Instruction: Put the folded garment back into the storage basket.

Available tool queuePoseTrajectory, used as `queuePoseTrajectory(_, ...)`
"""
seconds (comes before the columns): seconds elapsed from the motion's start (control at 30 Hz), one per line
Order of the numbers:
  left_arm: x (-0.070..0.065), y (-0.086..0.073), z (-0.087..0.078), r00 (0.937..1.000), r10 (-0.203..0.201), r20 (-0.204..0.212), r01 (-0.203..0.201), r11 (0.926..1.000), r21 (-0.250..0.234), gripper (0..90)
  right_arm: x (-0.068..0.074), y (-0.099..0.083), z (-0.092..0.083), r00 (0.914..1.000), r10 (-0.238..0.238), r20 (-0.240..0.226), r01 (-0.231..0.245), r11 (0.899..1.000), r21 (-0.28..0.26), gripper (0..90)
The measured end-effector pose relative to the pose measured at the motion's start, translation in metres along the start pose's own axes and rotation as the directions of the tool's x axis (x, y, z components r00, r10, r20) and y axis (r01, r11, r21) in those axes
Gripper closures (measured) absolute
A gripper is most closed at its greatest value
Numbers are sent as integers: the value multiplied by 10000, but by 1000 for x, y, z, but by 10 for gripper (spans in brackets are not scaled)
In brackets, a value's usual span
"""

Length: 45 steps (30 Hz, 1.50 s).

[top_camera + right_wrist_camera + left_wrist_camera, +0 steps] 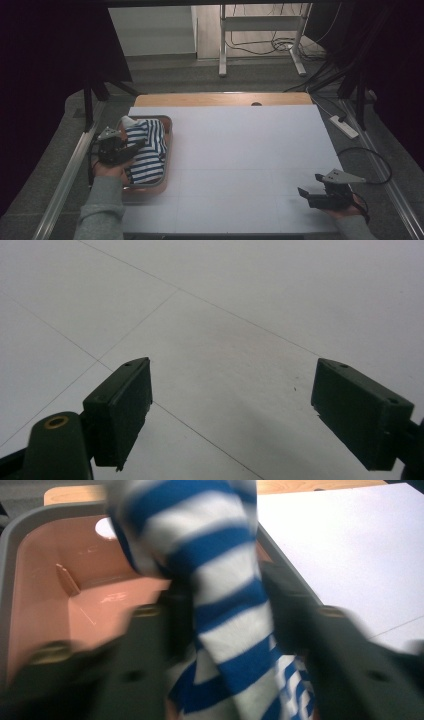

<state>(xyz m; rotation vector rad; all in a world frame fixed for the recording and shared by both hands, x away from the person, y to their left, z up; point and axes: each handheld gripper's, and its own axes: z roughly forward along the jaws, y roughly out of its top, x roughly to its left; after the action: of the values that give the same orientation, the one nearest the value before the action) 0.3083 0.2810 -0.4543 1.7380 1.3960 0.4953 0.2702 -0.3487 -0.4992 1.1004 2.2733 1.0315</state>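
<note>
A blue-and-white striped cloth [148,150] lies bunched in a grey tray with a pink inside [169,142] at the table's left edge. My left gripper [137,148] reaches over the tray from its near side. In the left gripper view the striped cloth [225,575] hangs between the two blurred jaws of the left gripper [222,612], which stand apart and do not clearly pinch it. The tray's pink floor [100,605] shows behind. My right gripper [308,184] rests near the table's front right, jaws wide open over the bare white surface [230,390], nothing between them.
A white sheet [240,150] covers the table, with a wooden strip [220,99] along the far edge. Metal rails [70,170] run along both sides. On the floor lie a power strip [344,126] at right and a white stand's legs with cables [260,45] beyond.
</note>
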Motion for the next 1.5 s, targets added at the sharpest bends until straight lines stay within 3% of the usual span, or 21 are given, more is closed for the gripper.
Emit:
queuePoseTrajectory(0.07,-1,2,-2,9998,-125,-124,123,9998,-154,346,0,0,0,10000,-2,1,2,10000,-4,174)
queuePoseTrajectory(0.17,-2,3,-4,9999,-28,-128,25,9996,-279,278,0,0,0,10000,-5,9,5,10000,-2,174)
queuePoseTrajectory(0.9,-17,4,-3,9969,575,536,-553,9976,-421,281,0,0,0,10000,5,8,-5,10000,-37,174)
queuePoseTrajectory(1.23,-34,1,-5,9877,928,1257,-848,9941,-681,281,0,1,0,10000,-21,-39,21,9999,-106,174)
queuePoseTrajectory(1.5,-47,-6,-9,9820,1119,1523,-1008,9917,-793,281,-1,2,1,10000,-39,-84,37,9999,-159,174)
